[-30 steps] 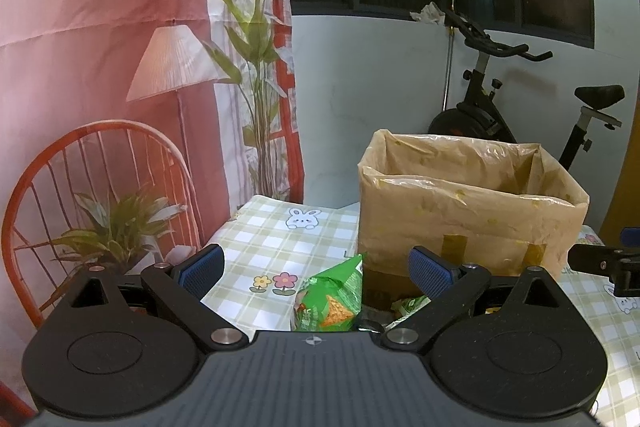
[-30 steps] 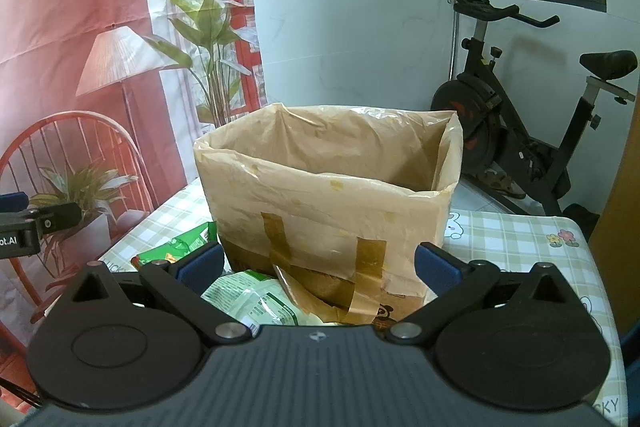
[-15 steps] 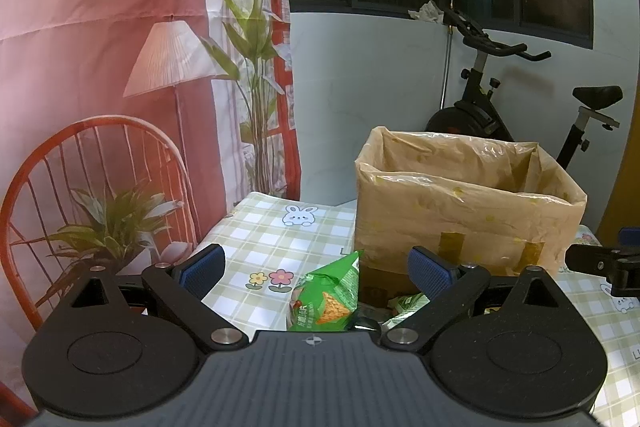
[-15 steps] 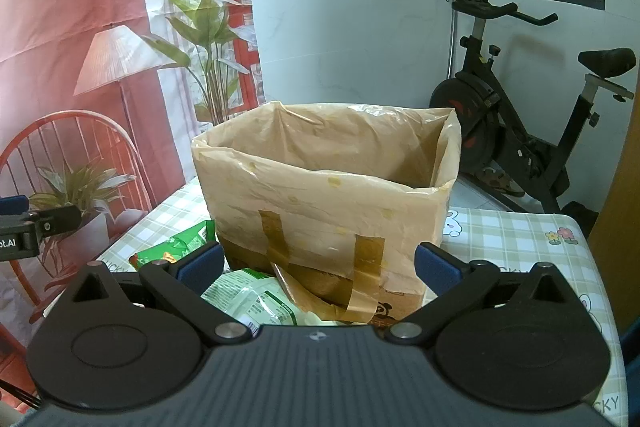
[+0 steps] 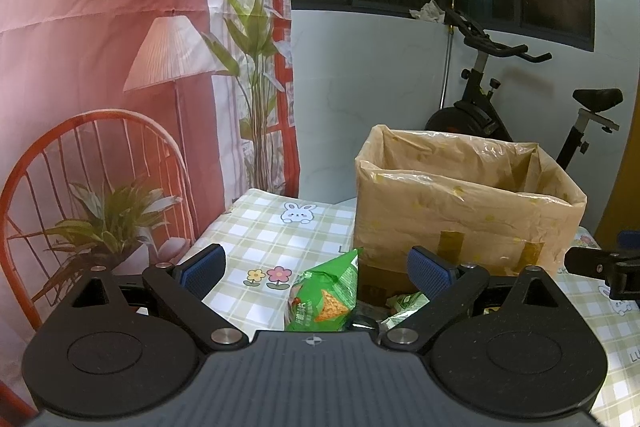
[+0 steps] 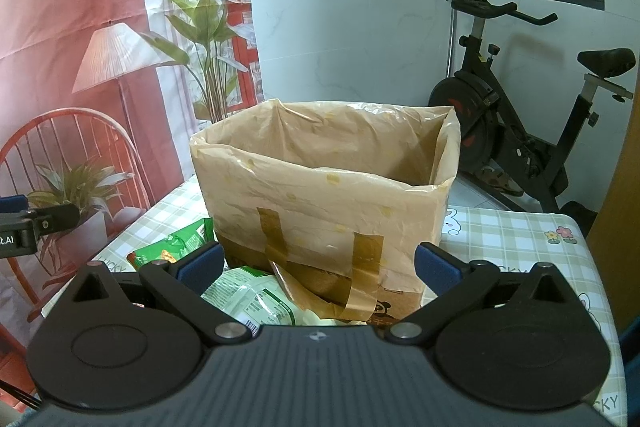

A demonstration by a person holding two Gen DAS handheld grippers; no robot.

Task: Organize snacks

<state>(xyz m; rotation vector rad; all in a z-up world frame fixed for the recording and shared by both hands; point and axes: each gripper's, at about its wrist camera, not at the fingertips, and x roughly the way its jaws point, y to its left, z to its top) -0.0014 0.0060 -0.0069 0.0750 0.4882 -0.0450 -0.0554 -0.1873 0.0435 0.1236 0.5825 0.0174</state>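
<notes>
A cardboard box lined with a tan plastic bag (image 5: 468, 211) (image 6: 324, 203) stands open-topped on the checked tablecloth (image 5: 264, 239). A green chip bag (image 5: 326, 301) (image 6: 176, 247) leans against the box's left front corner. A paler green snack pack (image 6: 256, 299) lies in front of the box. My left gripper (image 5: 316, 267) is open, above and just short of the chip bag. My right gripper (image 6: 318, 265) is open too, hovering over the pale pack in front of the box. Neither holds anything.
An exercise bike (image 6: 516, 131) stands behind the table to the right. A printed backdrop with a lamp, a red chair and plants (image 5: 120, 107) hangs on the left. The other gripper's tip shows at each view's edge (image 5: 600, 265) (image 6: 36, 227).
Both grippers have risen slightly, so the box and snacks sit a little lower in view. Both jaws stay open and the snacks have not moved.
</notes>
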